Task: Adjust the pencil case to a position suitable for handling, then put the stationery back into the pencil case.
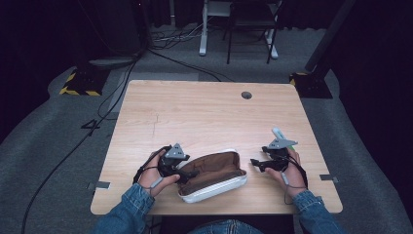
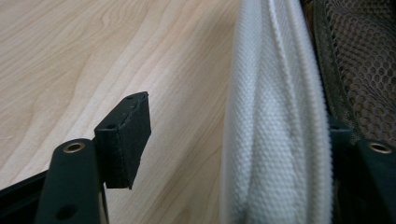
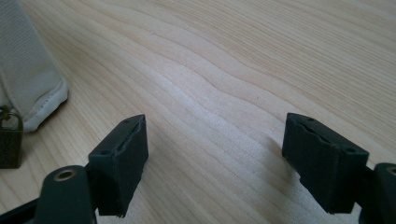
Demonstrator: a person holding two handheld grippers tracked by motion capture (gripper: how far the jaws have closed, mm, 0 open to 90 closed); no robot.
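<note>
An open pouch (image 1: pixel 214 175), white outside and brown inside, lies near the table's front edge. My left gripper (image 1: pixel 189 173) is at the pouch's left end and stands open. In the left gripper view the pouch's white rim (image 2: pixel 275 140) runs between the jaws of my left gripper (image 2: pixel 243 144), close to the right jaw, which sits on the mesh-lined inner side. My right gripper (image 1: pixel 256 164) hovers just right of the pouch, open. In the right gripper view the right gripper (image 3: pixel 219 158) has bare wood between its jaws, with the pouch's corner (image 3: pixel 32 84) and a dark zip pull (image 3: pixel 9 140) at far left.
A white and green pen-like object (image 1: pixel 283 137) lies on the table (image 1: pixel 204 112) just behind the right hand. A small round hole (image 1: pixel 246 95) marks the table's far side. Cables, a chair and stand legs are on the floor beyond.
</note>
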